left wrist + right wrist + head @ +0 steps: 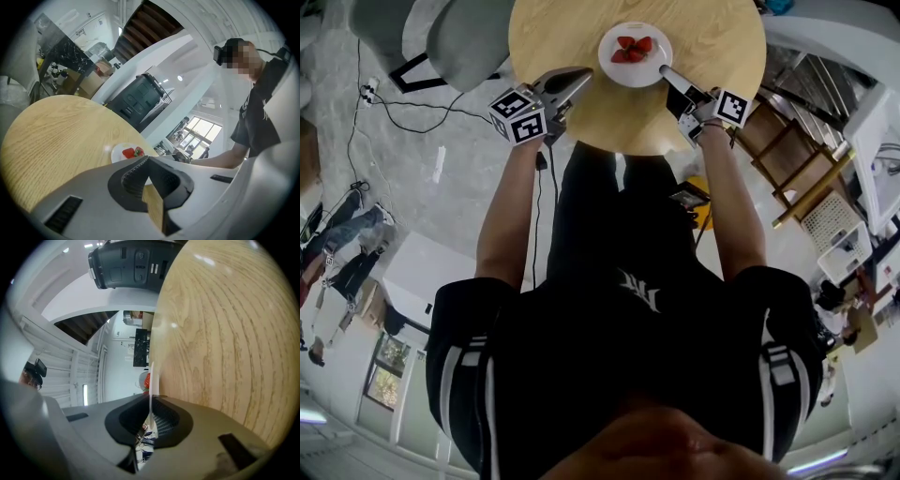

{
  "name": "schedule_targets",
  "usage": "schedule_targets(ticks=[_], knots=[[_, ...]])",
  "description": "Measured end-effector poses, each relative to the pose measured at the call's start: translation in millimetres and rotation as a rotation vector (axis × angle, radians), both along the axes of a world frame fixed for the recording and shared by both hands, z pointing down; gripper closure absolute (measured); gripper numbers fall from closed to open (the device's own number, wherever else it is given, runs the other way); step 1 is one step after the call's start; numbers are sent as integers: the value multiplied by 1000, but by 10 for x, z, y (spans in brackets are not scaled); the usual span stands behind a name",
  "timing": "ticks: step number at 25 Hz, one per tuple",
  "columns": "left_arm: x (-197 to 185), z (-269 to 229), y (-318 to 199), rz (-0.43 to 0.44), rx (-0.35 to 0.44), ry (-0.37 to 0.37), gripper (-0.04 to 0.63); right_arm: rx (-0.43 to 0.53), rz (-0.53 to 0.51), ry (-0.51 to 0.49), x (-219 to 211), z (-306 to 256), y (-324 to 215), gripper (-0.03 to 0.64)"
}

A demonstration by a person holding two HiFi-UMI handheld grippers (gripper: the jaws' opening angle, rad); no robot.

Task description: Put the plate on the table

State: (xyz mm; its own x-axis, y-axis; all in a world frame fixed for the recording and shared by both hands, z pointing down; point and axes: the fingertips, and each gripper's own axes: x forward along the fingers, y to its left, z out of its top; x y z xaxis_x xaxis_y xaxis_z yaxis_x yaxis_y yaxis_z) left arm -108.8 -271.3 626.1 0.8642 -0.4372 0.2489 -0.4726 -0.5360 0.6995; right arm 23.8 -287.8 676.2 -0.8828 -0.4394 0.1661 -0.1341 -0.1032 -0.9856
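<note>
A white plate [627, 81] with red strawberries [633, 49] lies on the round wooden table [712, 47] near its front edge. My right gripper [664, 70] is shut on the plate's right rim. In the right gripper view the rim [151, 376] runs edge-on between the jaws of the gripper [151, 401], beside the table top [225, 333]. My left gripper [581, 77] hovers over the table's front left edge, a little left of the plate, shut with nothing in it. Its tips [148, 159] meet in the left gripper view, and the plate [117, 151] lies beyond them.
Two grey chairs [459, 37] stand left of the table, with cables [394, 103] on the floor nearby. A wooden chair [797, 169] stands at the right. A dark grey machine [140, 98] sits behind the table. My body is close to the table's front edge.
</note>
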Motion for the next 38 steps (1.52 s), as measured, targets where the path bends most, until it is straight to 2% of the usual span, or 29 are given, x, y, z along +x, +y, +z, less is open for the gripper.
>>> schedule_targets(ticks=[12, 25, 38], knots=[[66, 35, 33, 15, -5, -1, 594, -8, 0, 6, -25, 29, 7, 599], [137, 70, 106, 36, -19, 18, 595, 19, -32, 151, -65, 106, 4, 611], [253, 96, 229, 68, -23, 28, 594, 169, -158, 514, 64, 198, -30, 569]])
